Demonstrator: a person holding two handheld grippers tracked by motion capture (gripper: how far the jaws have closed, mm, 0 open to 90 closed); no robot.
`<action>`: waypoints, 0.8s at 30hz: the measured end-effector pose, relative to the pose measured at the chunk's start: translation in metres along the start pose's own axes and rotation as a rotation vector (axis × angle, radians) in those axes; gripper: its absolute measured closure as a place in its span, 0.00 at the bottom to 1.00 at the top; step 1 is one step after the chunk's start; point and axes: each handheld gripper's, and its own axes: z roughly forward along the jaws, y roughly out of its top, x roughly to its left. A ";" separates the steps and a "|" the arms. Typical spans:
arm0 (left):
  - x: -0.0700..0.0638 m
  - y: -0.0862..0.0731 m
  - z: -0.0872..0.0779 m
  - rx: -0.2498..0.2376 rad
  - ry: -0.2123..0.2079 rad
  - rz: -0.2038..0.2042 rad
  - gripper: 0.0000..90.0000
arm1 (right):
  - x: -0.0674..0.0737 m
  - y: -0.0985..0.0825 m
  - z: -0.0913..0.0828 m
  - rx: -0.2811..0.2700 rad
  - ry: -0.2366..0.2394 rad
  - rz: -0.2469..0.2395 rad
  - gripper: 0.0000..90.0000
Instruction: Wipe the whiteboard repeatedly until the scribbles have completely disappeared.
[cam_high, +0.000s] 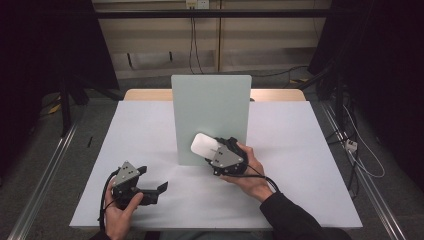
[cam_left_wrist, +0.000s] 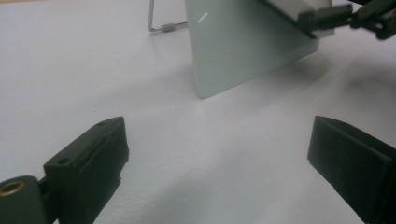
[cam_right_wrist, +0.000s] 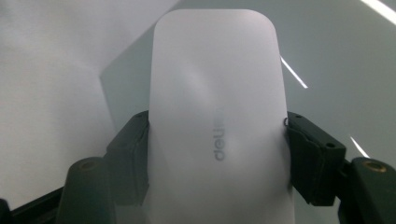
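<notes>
A white, rounded block (cam_high: 203, 144) with a grey "deli" mark (cam_right_wrist: 217, 93) is clamped between the jaws of my right gripper (cam_high: 213, 149) (cam_right_wrist: 217, 144). It is held up against the lower front of an upright pale grey-green board (cam_high: 210, 112) (cam_right_wrist: 327, 42) at the table's middle. One black pad (cam_right_wrist: 133, 149) presses on each long side of the block. My left gripper (cam_high: 151, 179) (cam_left_wrist: 217, 130) rests low at the front left, jaws wide apart with nothing between them, pointing toward the board (cam_left_wrist: 243, 51).
A white mat (cam_high: 145, 135) covers the table. In the left gripper view a wire leg (cam_left_wrist: 159, 25) props the board from behind, and the right gripper (cam_left_wrist: 327, 17) shows at the top right. Dark stands and cables ring the table.
</notes>
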 end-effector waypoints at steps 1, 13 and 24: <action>0.000 0.000 0.000 -0.002 -0.001 0.000 0.06 | -0.004 -0.001 -0.003 -0.003 -0.011 0.006 0.35; 0.000 0.000 0.000 0.002 0.000 0.000 0.06 | 0.010 -0.013 0.001 -0.014 0.019 0.018 0.35; 0.000 0.000 0.000 0.001 -0.001 0.000 0.06 | 0.034 -0.015 0.016 0.012 0.111 -0.029 0.35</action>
